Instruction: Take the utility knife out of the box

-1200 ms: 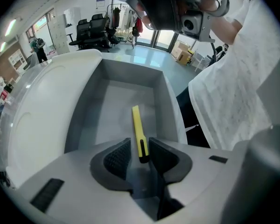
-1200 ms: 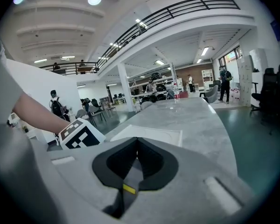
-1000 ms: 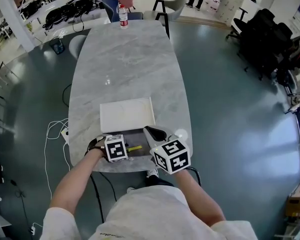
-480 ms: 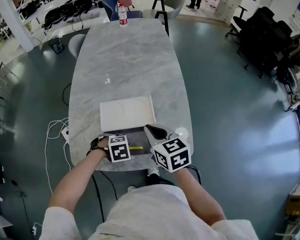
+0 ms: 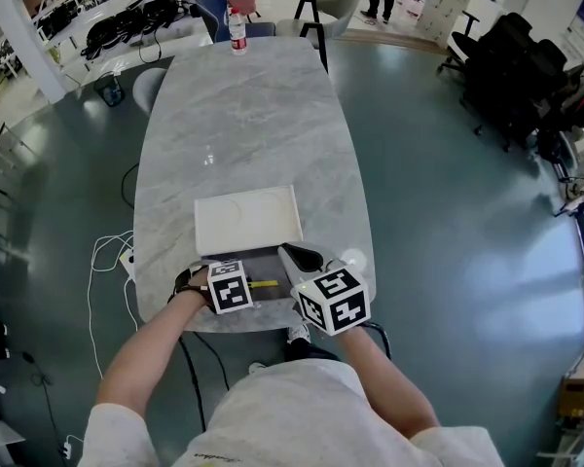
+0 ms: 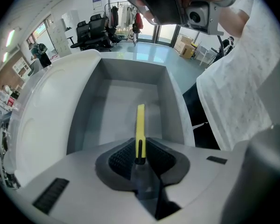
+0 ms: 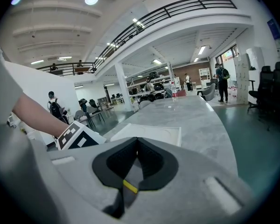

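Note:
An open grey box (image 5: 273, 264) stands at the near edge of the marble table (image 5: 243, 134). In the left gripper view its grey inside (image 6: 123, 94) fills the frame. My left gripper (image 6: 139, 147) is shut on one end of the yellow utility knife (image 6: 140, 122), whose other end points out over the box floor. In the head view the knife (image 5: 265, 285) shows as a yellow sliver beside the left gripper (image 5: 245, 288). My right gripper (image 5: 302, 259) hovers at the box's right end. Its pads meet in the right gripper view (image 7: 136, 146), with nothing between them.
The box's white lid (image 5: 246, 220) lies flat just beyond the box, also seen as the lid (image 7: 149, 133) in the right gripper view. A water bottle (image 5: 238, 29) stands at the table's far end. White cables (image 5: 107, 256) lie on the floor to the left. Office chairs (image 5: 511, 66) stand at right.
The left gripper shifted slightly to the right along the box with the knife. The right gripper has barely moved.

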The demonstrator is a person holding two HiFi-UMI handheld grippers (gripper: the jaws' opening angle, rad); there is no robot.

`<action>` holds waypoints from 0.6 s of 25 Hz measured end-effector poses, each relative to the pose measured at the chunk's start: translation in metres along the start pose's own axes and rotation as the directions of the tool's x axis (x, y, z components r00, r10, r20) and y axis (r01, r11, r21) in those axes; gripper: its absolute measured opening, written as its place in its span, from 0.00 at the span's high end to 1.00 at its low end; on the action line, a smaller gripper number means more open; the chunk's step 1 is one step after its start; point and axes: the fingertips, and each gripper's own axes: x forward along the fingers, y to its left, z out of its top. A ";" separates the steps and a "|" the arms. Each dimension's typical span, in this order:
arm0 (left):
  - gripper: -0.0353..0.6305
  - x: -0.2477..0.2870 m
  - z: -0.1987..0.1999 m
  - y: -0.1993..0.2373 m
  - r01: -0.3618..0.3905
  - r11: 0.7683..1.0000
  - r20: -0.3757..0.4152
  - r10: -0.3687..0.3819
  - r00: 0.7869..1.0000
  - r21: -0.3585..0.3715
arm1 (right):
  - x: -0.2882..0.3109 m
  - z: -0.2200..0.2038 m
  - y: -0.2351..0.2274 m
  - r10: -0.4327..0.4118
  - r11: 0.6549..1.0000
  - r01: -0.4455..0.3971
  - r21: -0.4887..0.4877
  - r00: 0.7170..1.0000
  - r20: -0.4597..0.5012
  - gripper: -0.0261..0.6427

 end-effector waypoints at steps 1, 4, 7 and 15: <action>0.85 0.000 0.000 -0.001 -0.001 1.000 0.000 0.001 1.000 0.002 | -0.001 0.000 0.001 0.000 1.000 0.000 0.001 1.000 0.001 0.95; 0.85 -0.001 0.000 -0.004 -0.006 1.000 0.001 0.006 1.000 0.008 | -0.004 0.001 0.002 -0.003 1.000 0.003 0.000 1.000 0.005 0.95; 0.86 -0.002 0.000 -0.002 -0.015 1.000 0.004 0.015 1.000 0.002 | -0.005 0.003 0.003 -0.003 1.000 0.003 0.000 1.000 0.010 0.95; 0.86 -0.007 0.001 -0.004 -0.050 0.999 0.016 0.050 0.999 -0.016 | -0.012 0.000 0.005 -0.004 1.000 0.004 -0.004 1.000 0.016 0.95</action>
